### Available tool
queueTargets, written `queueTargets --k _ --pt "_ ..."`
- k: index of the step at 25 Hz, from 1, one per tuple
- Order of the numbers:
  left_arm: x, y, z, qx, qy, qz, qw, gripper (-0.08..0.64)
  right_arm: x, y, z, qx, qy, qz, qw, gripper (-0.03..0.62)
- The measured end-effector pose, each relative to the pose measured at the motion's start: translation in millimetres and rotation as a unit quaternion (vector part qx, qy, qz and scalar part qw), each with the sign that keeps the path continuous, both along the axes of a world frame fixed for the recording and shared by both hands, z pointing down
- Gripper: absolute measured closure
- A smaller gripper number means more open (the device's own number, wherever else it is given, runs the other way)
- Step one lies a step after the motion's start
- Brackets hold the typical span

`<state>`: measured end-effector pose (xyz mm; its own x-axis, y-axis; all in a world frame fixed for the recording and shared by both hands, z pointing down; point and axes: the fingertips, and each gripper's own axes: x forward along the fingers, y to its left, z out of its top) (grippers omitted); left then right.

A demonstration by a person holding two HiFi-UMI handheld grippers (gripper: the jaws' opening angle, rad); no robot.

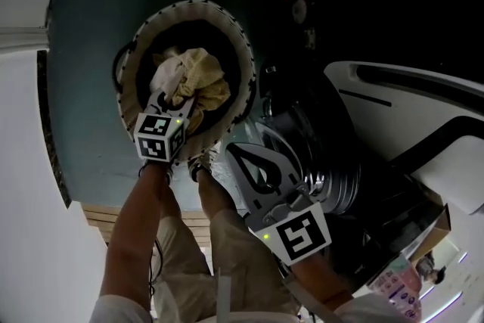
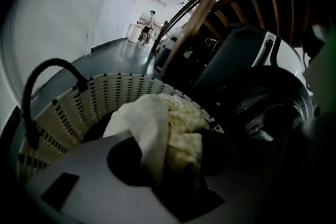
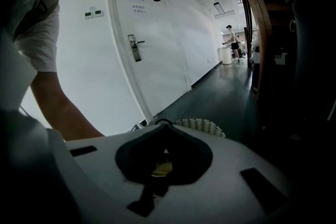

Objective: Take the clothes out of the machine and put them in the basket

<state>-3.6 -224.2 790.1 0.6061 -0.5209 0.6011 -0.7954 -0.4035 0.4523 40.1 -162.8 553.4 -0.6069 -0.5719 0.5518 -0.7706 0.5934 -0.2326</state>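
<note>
A white wicker basket (image 1: pixel 246 57) stands on the dark floor with cream and yellow clothes (image 1: pixel 193 76) heaped in it. My left gripper (image 1: pixel 184 98) reaches over its near rim, and a bunch of the clothes (image 2: pixel 152 123) lies between its parted jaws and trails down into the basket (image 2: pixel 105 84). My right gripper (image 1: pixel 229 150) hangs to the right of the basket, near the machine, shut with nothing in it. In the right gripper view its tips (image 3: pixel 163 126) meet, and the basket's rim (image 3: pixel 202 126) shows beyond them.
The washing machine's chrome door ring (image 1: pixel 336 185) and dark opening lie at the right, under a white top (image 1: pixel 423 87). The person's legs and shoes (image 1: pixel 200 163) stand just below the basket. A black handle (image 2: pixel 47 68) arches over the basket. A white door (image 3: pixel 135 47) and a wall are behind.
</note>
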Motion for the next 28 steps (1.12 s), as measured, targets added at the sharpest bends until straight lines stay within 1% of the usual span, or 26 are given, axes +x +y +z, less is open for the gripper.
queueTargets --k 2,3,5,6,8,10,13,16,20,25,28 --pt "5.8 -0.3 14.0 -0.002 -0.020 0.009 0.9998 0.289 8.6 -0.8 3.6 -0.004 0.005 0.009 1.000 0.580" --pt "6.9 -0.6 17.9 0.000 -0.033 0.012 0.9994 0.253 12.2 -1.1 2.5 -0.005 0.006 0.012 1.000 0.580" --pt "5.8 -1.4 20.8 0.004 -0.057 0.017 0.9982 0.122 16.6 -1.6 -3.1 -0.004 0.006 0.014 1.000 0.580" --pt "4.6 -1.4 19.9 0.003 -0.065 0.020 0.9977 0.082 17.6 -2.1 -6.9 -0.003 0.007 0.013 1.000 0.580" --pt "1.4 -0.8 13.7 0.004 -0.071 0.028 0.9971 0.061 17.2 -3.9 -15.3 0.003 0.008 0.011 1.000 0.580" --pt "-5.0 -2.1 2.6 0.010 -0.075 0.032 0.9966 0.057 14.0 -6.4 -23.3 0.011 0.009 0.008 1.000 0.580" --pt "-20.9 -6.5 -16.9 0.015 -0.075 0.017 0.9969 0.055 5.1 -10.0 -37.8 0.021 0.004 0.007 1.000 0.580" --pt "-36.7 -7.0 -41.3 0.013 -0.068 0.002 0.9976 0.057 -8.3 -8.7 -56.2 0.027 -0.001 0.004 1.000 0.580" --pt "-57.7 -6.7 -83.0 0.005 -0.038 -0.021 0.9990 0.065 -29.5 -7.5 -87.8 0.041 -0.002 -0.011 0.999 0.580" --pt "-91.1 -21.1 -148.9 0.040 -0.028 -0.045 0.9978 0.309 -48.7 -12.1 -137.9 0.072 0.002 -0.014 0.997 0.580" --pt "-104.5 -24.7 -178.6 0.044 -0.011 -0.049 0.9978 0.375 -57.5 -12.0 -166.8 0.084 0.006 -0.014 0.996 0.580"
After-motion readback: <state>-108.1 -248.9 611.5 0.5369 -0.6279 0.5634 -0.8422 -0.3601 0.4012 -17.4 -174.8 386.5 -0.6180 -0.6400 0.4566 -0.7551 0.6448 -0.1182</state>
